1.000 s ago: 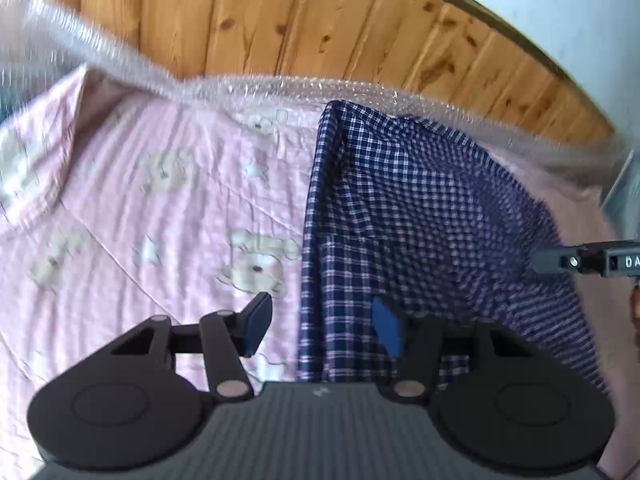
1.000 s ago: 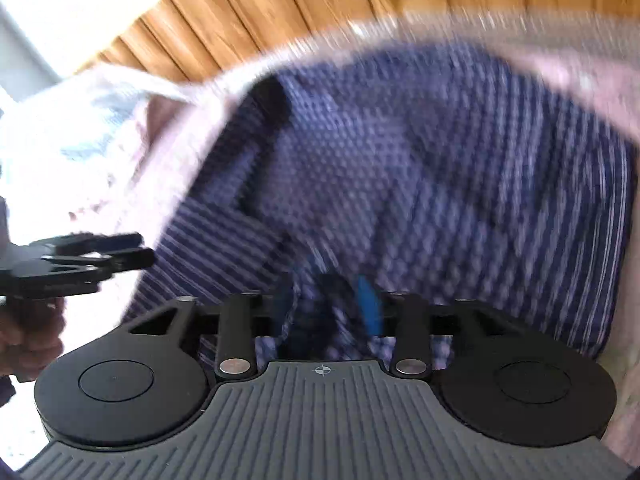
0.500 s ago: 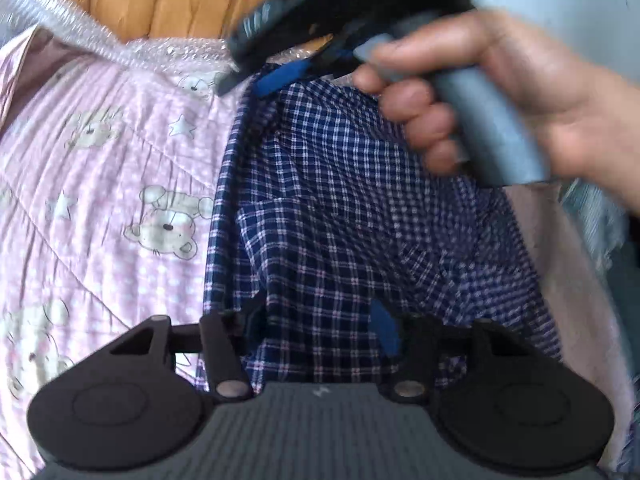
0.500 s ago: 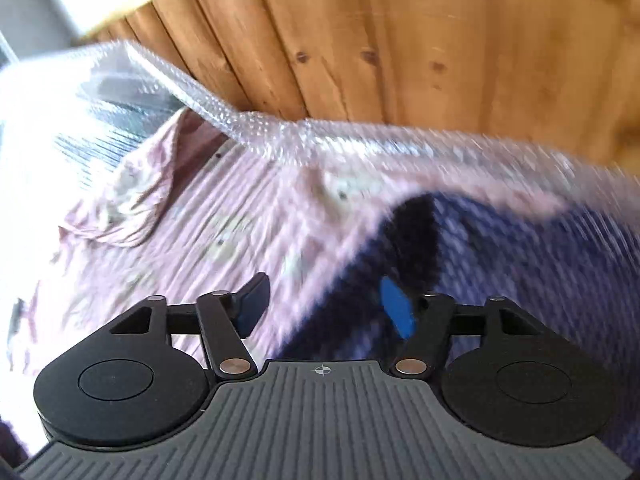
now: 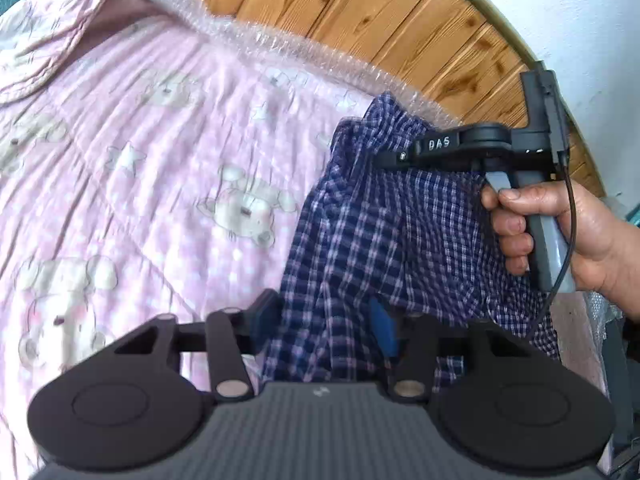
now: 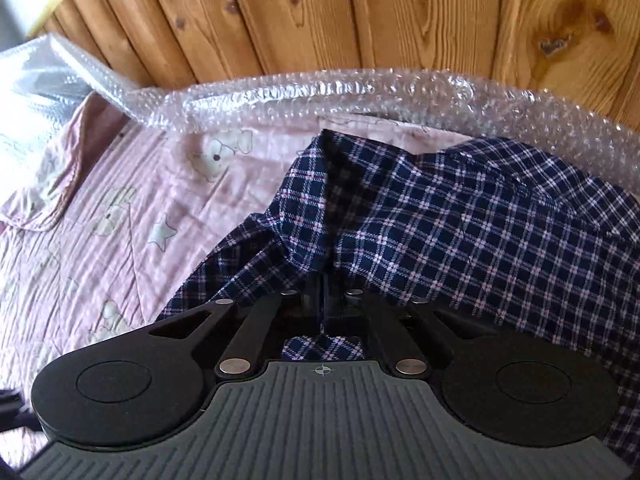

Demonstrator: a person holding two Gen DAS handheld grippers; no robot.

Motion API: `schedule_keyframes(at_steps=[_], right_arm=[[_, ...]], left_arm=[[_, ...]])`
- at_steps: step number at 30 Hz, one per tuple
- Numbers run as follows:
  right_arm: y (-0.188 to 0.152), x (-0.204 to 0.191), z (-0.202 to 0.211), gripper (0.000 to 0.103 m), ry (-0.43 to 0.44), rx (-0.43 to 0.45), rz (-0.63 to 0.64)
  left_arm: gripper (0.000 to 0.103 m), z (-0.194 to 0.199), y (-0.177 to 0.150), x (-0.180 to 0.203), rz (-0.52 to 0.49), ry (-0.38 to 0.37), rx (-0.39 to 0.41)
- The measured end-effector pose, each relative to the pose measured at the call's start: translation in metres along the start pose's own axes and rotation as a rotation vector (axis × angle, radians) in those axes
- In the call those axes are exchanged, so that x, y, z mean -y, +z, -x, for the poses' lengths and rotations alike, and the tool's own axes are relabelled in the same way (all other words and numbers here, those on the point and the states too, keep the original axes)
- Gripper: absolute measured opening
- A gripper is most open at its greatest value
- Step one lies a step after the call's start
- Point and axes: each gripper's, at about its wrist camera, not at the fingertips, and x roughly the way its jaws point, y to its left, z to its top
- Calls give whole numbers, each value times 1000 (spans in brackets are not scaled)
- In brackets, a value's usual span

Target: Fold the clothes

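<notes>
A navy checked shirt (image 5: pixel 384 240) lies on a pink teddy-print quilt (image 5: pixel 140 184). In the left wrist view my left gripper (image 5: pixel 324 320) is open, its fingers apart with the shirt's near edge lying between them. My right gripper (image 5: pixel 384 156) shows there too, held in a hand, pinching the shirt's far edge and lifting it. In the right wrist view my right gripper (image 6: pixel 324 292) is shut on a fold of the shirt (image 6: pixel 460 216), which bunches up around the jaws.
Bubble wrap (image 6: pixel 320 92) runs along the quilt's far edge against a wooden plank wall (image 6: pixel 360 12). A white wall (image 5: pixel 580 12) rises at the right. The quilt's corner (image 5: pixel 60 52) is folded back at the far left.
My right gripper went from open above the quilt to shut on the shirt's far edge and lifted it. My left gripper stayed open at the shirt's near edge.
</notes>
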Motion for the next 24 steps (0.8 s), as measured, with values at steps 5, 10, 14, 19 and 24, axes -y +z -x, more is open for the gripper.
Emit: schedule_keyframes(at_steps=[5, 10, 14, 19, 24], right_arm=[[2, 8, 47, 20, 11, 63, -32], [-48, 37, 145, 26, 98, 207, -146], [-126, 62, 170, 28, 70, 146, -235], [-210, 90, 158, 7, -43, 48, -292], [-211, 96, 198, 32, 1, 160, -335]], left_arm=[[51, 12, 14, 5, -31, -24, 16], [53, 8, 29, 15, -49, -42, 48], [55, -34, 36, 26, -121, 60, -25], [51, -26, 47, 42, -202, 64, -45], [57, -15, 47, 65, -272, 24, -65]])
